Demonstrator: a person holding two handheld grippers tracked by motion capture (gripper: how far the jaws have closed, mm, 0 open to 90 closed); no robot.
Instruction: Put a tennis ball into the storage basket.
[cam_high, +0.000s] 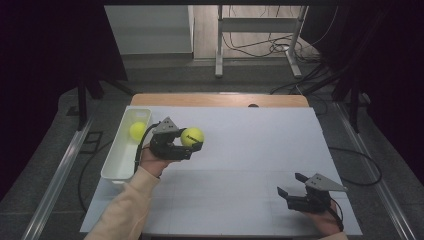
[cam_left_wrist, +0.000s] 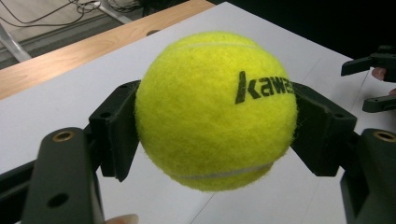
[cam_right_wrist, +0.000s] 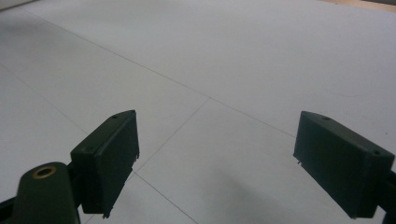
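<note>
- Your left gripper pinches a yellow tennis ball between its jaws, one pad pressed flat on each side, the ball lifted clear of the white desk.
- In the left gripper view the tennis ball sits squarely between the two black pads, its printed lettering turned toward the right-hand pad; the grip looks centred, not skewed.
- The relation that counts: the white bin lies just to the left of your left hand, along the desk's left edge, with its long axis running away from you.
- A second tennis ball already rests in the far half of that bin, so the nearer half is the open space.
- The held ball is on the side of the gripper away from the bin; judging by that, you would need to carry it leftward over the rim before letting go.
- Your right gripper rests well apart at the desk's near right, its jaws spread wide with nothing between them; the right gripper view shows bare desk ahead.
- Your left hand is plainly the nearer one to the bin.
</note>
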